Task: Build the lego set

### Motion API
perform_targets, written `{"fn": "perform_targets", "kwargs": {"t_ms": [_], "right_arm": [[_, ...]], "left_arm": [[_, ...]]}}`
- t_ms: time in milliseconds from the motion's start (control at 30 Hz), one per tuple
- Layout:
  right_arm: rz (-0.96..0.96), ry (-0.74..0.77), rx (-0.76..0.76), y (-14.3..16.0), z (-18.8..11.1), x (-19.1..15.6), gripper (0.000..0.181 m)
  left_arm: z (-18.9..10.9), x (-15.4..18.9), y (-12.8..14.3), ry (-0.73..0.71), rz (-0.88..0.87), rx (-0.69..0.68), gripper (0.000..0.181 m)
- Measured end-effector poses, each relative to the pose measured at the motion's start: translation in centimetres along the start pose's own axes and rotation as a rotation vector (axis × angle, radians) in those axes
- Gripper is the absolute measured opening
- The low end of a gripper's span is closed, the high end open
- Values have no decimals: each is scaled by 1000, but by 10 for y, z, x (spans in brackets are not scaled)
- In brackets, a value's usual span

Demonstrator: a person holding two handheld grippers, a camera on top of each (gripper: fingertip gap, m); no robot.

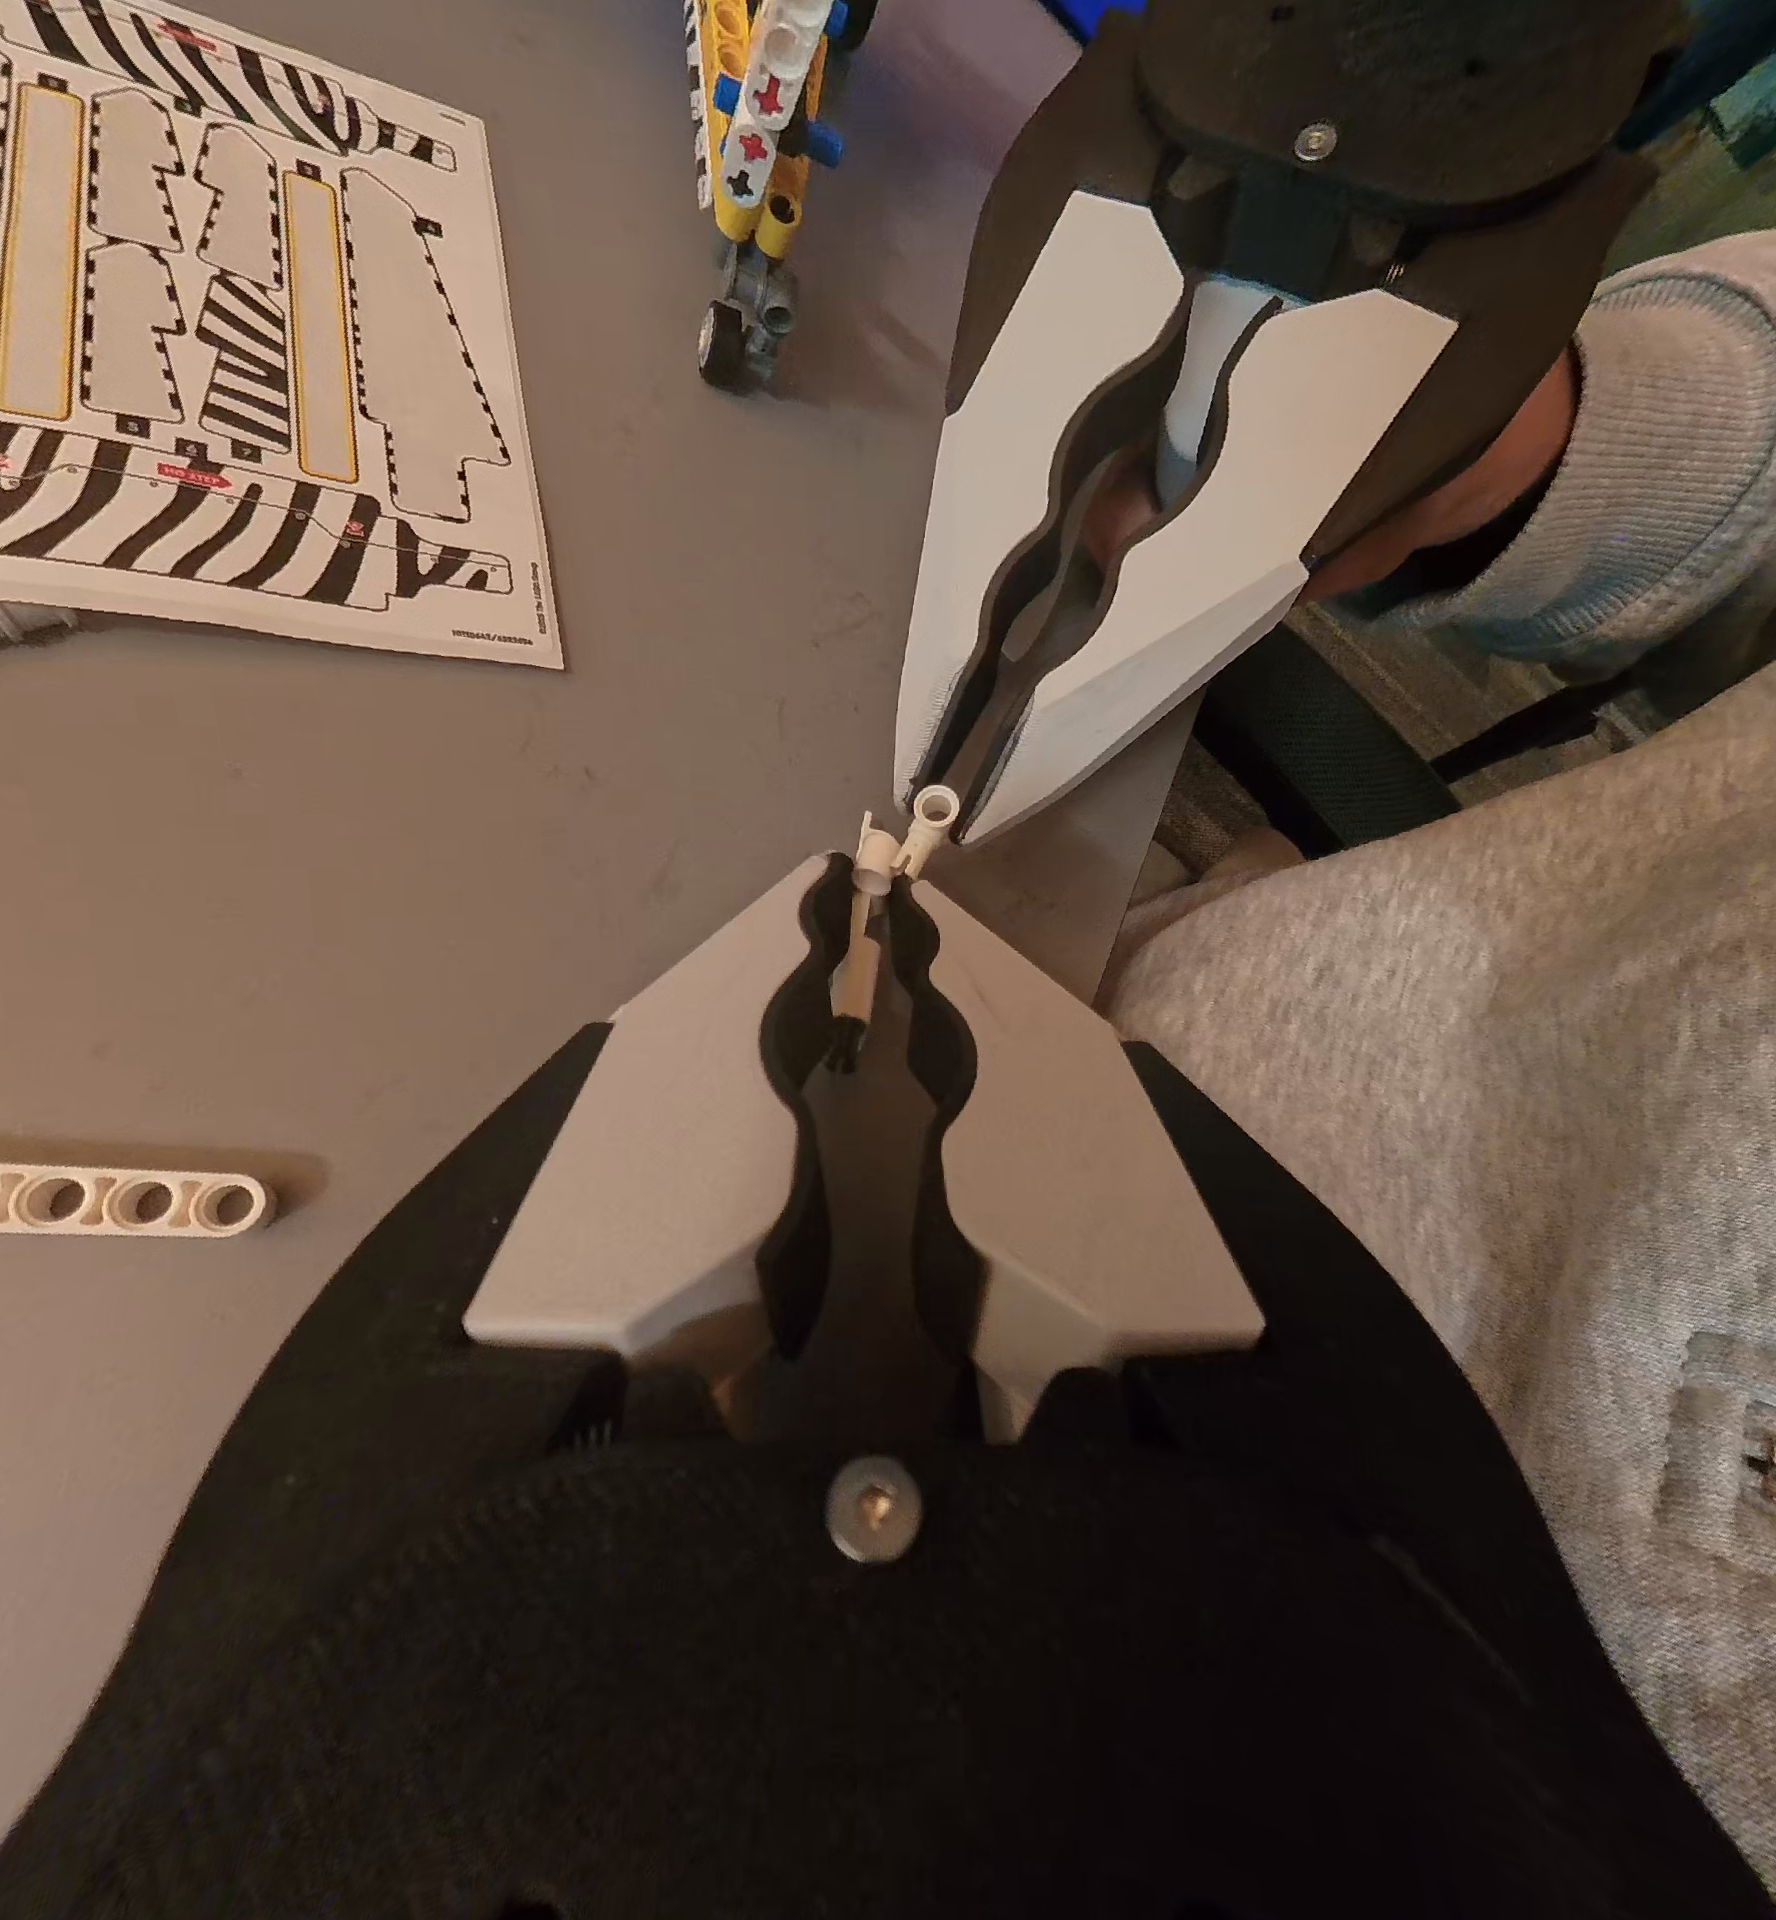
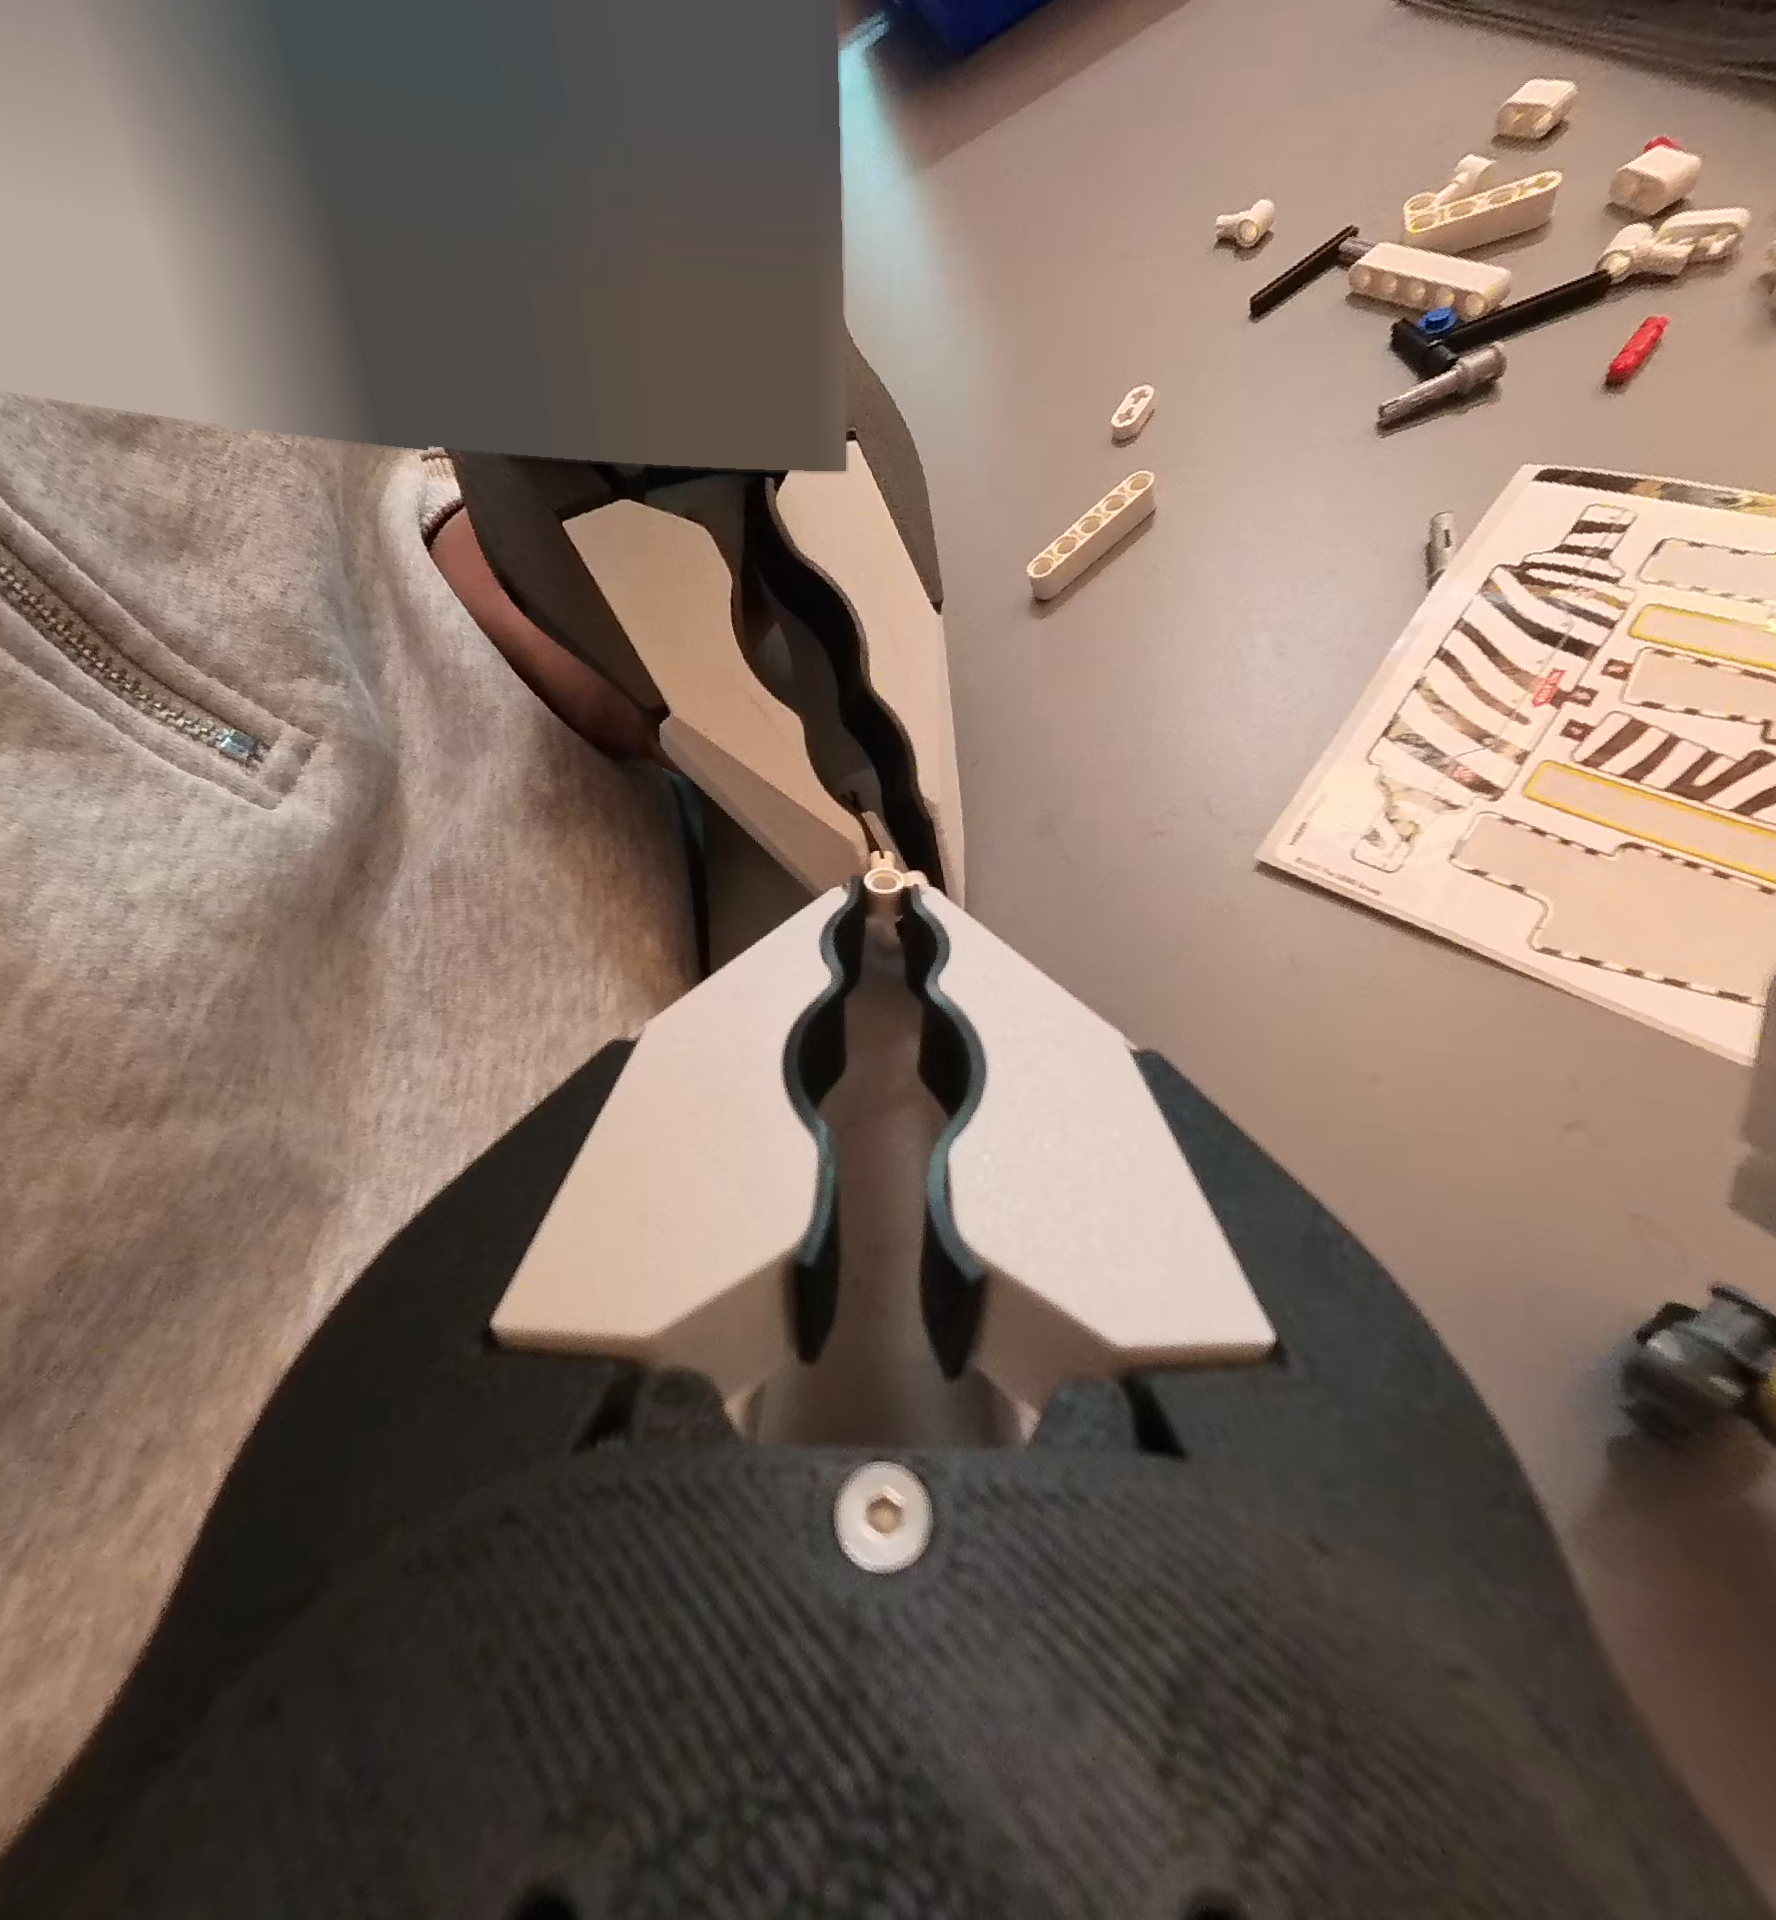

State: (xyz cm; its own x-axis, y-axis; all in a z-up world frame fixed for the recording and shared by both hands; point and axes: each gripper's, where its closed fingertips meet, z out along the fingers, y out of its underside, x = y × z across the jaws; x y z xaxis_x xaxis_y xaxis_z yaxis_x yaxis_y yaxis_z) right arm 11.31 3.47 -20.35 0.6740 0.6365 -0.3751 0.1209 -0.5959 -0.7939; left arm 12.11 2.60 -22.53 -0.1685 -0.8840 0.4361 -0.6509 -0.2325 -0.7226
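A grey surface [image 1: 364,852] carries everything here. A person sits at its edge in a light grey knitted top [image 1: 1549,1195], with a metal zip [image 2: 105,644] running slantwise across the fabric (one zip end glints in the left wrist view too). Beyond that edge, a dark chair part [image 1: 1320,748] shows, too dim to tell more.

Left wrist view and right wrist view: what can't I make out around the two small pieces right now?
- The joint between the white connector and the axle piece: too small in both views to tell whether they are seated.
- The axle piece's rear end: hidden between the left gripper jaws.
- The yellow model: cut off by the top edge in the left wrist view, blurred at the right wrist view's edge.
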Motion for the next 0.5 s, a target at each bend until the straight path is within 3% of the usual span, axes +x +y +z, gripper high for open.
{"fn": "perform_targets", "kwargs": {"t_ms": [500], "right_arm": [[-59,9,-7,0,0,-3,5]], "left_arm": [[0,0,0,1,-1,0,8]]}}
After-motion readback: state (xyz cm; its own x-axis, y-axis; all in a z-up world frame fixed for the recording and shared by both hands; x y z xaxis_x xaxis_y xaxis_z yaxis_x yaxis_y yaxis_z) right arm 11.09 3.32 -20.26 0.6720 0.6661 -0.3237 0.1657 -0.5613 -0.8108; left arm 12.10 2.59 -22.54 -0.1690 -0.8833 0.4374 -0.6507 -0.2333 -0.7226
